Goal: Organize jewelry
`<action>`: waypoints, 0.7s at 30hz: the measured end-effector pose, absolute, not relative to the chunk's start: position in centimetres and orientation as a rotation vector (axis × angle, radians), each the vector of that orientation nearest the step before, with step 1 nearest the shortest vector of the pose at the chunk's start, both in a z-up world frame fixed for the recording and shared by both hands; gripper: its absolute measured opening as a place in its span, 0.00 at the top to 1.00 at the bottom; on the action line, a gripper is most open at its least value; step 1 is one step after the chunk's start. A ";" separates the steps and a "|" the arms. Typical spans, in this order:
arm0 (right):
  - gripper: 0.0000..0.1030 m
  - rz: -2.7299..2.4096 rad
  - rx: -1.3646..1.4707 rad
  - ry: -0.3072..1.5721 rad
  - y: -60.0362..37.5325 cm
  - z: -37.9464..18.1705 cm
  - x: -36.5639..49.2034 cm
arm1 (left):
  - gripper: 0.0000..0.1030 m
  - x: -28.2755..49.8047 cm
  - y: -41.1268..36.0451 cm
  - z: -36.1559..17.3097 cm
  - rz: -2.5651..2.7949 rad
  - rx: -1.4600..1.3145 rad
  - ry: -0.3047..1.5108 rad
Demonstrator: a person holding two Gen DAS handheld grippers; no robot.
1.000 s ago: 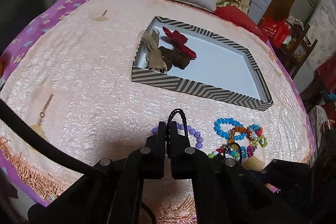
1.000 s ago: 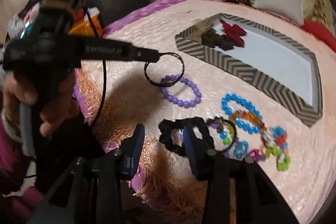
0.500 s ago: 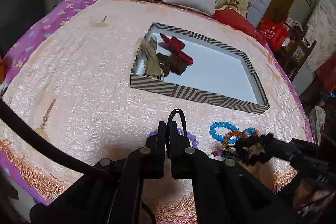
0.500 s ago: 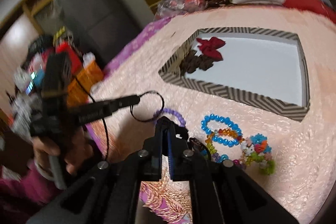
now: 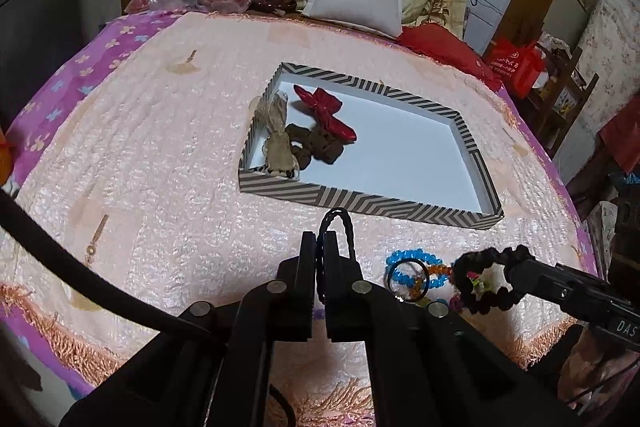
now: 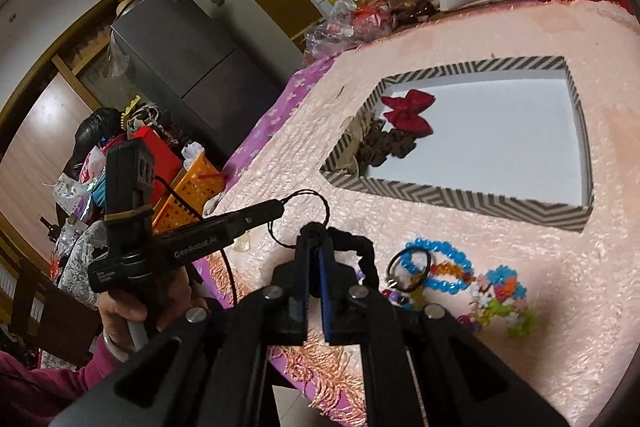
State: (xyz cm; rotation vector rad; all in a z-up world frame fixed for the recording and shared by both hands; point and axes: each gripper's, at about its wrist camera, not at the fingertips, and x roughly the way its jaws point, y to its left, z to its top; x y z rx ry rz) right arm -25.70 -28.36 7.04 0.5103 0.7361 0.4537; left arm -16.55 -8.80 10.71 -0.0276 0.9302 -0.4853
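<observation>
Right claw (image 6: pixel 315 255): clamped together on the black scrunchie (image 6: pixel 362 251), which a second earlier lay on the bed between its parted fingers; it had since been lifted off the cover.
Left claw (image 5: pixel 320 247): pressed together on the thin black hair band (image 5: pixel 339 227), as it was a second before, carried closer to the striped tray (image 5: pixel 360 201).
Meaning for the task: both pieces were off the bed and in hand, so the pick-up looked finished and the drop into the tray was likely next.
Tray contents: red bow (image 5: pixel 326 111) and brown scrunchies (image 5: pixel 320 147) bunched at its left end; the rest bare.
Left behind: blue bead bracelet (image 6: pixel 440 267) and coloured bead pieces (image 6: pixel 502 301), near the bed's front edge.
Surface: bed with a glossy pink quilted cover (image 5: pixel 160 155), fringed edge.
Room: white pillow (image 5: pixel 354 1), floral bedding, grey fridge (image 6: pixel 180 55).
</observation>
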 end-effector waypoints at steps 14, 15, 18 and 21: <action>0.96 0.385 0.513 0.694 -31.2 8.7 -24.5 | 1.00 -14.9 -12.4 12.1 -0.506 0.029 0.899; 0.96 0.384 0.512 0.690 -31.3 8.8 -24.4 | 1.00 -14.8 -12.6 12.1 -0.507 0.030 0.900; 0.96 0.363 0.492 0.679 -31.7 9.4 -23.8 | 1.00 -14.2 -13.2 12.3 -0.514 0.032 0.900; 0.96 0.340 0.474 0.675 -32.1 9.6 -23.1 | 1.00 -13.2 -13.8 12.4 -0.533 0.016 0.911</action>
